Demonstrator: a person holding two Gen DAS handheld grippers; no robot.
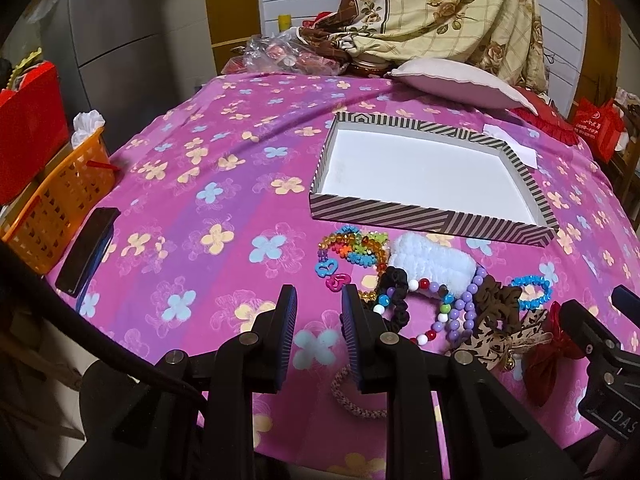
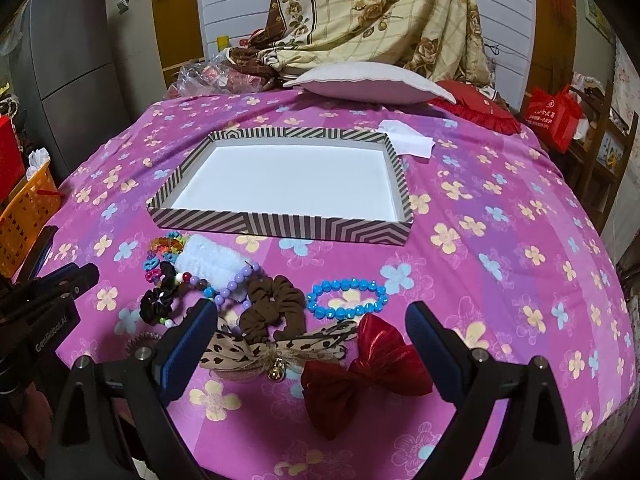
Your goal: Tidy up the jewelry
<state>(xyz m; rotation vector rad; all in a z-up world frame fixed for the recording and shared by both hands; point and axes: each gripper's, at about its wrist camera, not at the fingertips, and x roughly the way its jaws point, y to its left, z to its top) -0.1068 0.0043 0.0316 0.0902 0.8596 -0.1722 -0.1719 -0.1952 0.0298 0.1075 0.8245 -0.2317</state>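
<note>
Nearest in the right wrist view, the right gripper (image 2: 312, 328) has its fingers (image 2: 188, 344) spread wide and empty, hovering over a red bow (image 2: 368, 368) and a leopard-print bow (image 2: 272, 350) on the pink flowered bedspread (image 2: 500, 240). Only this view shows the red bow whole; the left wrist view catches just its edge beside the right gripper's body at the far right.

The left gripper (image 1: 318, 304) has its fingers (image 1: 286, 332) set narrow with a bare gap between them, holding nothing. Just under its right finger lies a braided pink band (image 1: 352, 400), clear in the left view and only a sliver behind the right gripper's left finger in the other.

Past the bows sit a brown scrunchie (image 2: 272, 304) and, just beside it, a blue bead bracelet (image 2: 346, 298) lying apart from the heap. Left of them the heap tangles together: a black scrunchie (image 2: 158, 300), a purple bead string (image 2: 232, 284), a white fluffy band (image 2: 208, 260) and bright plastic bead pieces (image 1: 352, 244). The left view separates those colours well; the right view crowds them.

Beyond the heap stands the striped tray (image 2: 280, 224), its white floor bare, and a white paper (image 2: 412, 142) touches its far corner. Farther off lie a pale cushion (image 2: 368, 80) and a yellow floral cloth (image 2: 380, 12).

The left view alone shows a black phone (image 1: 86, 252) at the bedspread's left edge; the orange basket (image 1: 56, 204) beside it appears in both views.
</note>
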